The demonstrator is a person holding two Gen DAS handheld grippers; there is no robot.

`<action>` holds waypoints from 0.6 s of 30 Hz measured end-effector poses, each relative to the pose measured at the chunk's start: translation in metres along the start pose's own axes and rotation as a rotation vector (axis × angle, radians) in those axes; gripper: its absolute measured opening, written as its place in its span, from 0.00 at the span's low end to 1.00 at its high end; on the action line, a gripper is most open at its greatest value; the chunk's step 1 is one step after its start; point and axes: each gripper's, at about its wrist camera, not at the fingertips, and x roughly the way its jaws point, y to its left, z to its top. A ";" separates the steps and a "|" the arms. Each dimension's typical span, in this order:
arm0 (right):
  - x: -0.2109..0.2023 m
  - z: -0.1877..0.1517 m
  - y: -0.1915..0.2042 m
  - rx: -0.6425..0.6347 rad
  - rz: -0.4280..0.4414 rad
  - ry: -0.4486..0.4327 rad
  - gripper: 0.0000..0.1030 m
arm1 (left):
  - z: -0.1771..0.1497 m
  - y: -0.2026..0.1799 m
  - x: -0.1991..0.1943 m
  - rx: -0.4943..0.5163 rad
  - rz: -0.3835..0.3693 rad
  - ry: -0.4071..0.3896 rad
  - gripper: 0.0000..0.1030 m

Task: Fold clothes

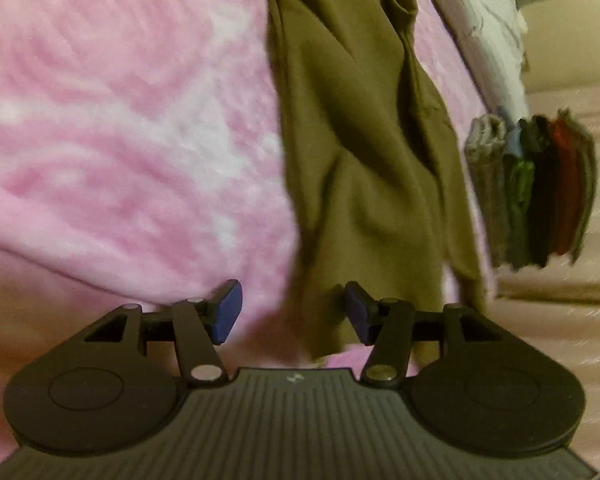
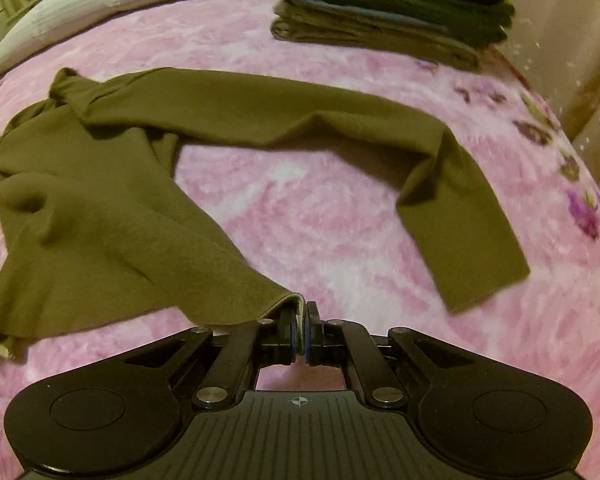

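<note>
Left gripper [image 1: 292,312] hangs with fingers spread wide, nothing between them, just at the near edge of the olive-green long-sleeved top [image 2: 100,200] sprawled on the pink fleece blanket [image 2: 320,220]. Right gripper [image 2: 300,332] pinches the top's hem corner tight. Far right, a stack of folded clothes [image 2: 392,8].

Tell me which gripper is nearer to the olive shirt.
Right. The right gripper is shut on the olive shirt at its hem corner; the left gripper is open just short of it.
</note>
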 end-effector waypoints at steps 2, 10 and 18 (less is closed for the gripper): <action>-0.004 0.002 -0.005 0.031 0.019 -0.002 0.02 | -0.003 -0.010 0.013 0.061 0.024 0.046 0.02; -0.057 -0.036 0.037 -0.143 0.243 0.071 0.01 | 0.004 -0.035 -0.073 0.500 0.291 0.050 0.03; -0.057 -0.102 0.087 -0.333 0.281 0.319 0.02 | -0.018 -0.001 -0.113 0.666 0.560 0.242 0.15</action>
